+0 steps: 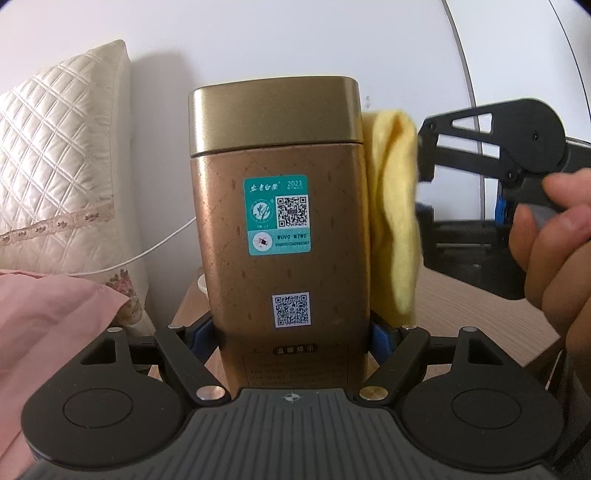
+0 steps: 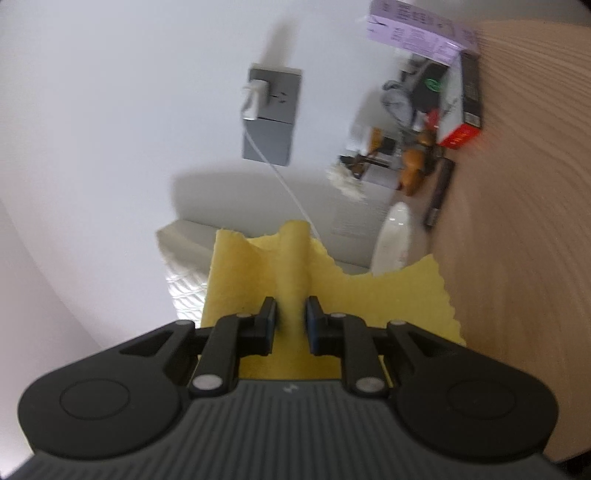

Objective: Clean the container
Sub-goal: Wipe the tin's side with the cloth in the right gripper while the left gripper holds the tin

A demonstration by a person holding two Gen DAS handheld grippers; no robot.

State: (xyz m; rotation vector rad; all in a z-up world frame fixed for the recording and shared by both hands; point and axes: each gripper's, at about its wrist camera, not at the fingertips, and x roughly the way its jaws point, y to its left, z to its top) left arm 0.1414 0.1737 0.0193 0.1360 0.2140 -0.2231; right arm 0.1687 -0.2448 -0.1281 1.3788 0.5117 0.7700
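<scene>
Left gripper [image 1: 291, 332]: clamped on gold tea tin [image 1: 280, 221]'s base.
Right gripper [image 2: 290, 317]: pinching yellow cloth [image 2: 332, 295] at tin's 3 o'clock.
Risk: sideways wiping may tip the top-heavy tin.

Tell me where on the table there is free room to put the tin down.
Bare wood shows on the table right of the tin, below the cloth. The far end by the purple box is crowded.

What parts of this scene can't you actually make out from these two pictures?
- Left wrist view: the gold tin's right side is hidden by the yellow cloth; its base is hidden by the left tongs.
- Right wrist view: the tin is not visible beyond the cloth in the right tongs.
- Right wrist view: the shelf clutter is motion-blurred.
</scene>
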